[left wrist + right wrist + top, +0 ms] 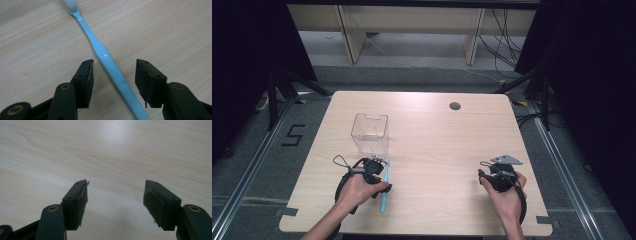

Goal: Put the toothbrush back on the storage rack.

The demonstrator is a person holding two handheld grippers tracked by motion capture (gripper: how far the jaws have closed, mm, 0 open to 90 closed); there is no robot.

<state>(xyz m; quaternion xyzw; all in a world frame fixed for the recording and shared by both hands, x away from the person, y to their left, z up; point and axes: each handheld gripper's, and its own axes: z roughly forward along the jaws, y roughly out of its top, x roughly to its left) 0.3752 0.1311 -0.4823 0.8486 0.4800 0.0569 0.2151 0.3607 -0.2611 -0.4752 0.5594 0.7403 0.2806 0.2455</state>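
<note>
Toothbrush (110,63) handle between open left claw (114,75)

The toothbrush (107,60) head is blurred and cut off at the top edge.

The light blue toothbrush (107,58) lies flat on the pale wooden table (437,150), near the front left part of it, just in front of a clear plastic box (370,132). In the high view (385,187) it runs nearly straight away from the person, head end toward the box. In the left gripper view its slim handle crosses the picture on a slant: a glossy smooth stretch in the middle, then a ribbed grip section (fine lengthwise grooves) toward the near end. The neck narrows to a whitish head at the top edge, too blurred to make out bristles. It rests on the wood, not lifted.
</note>
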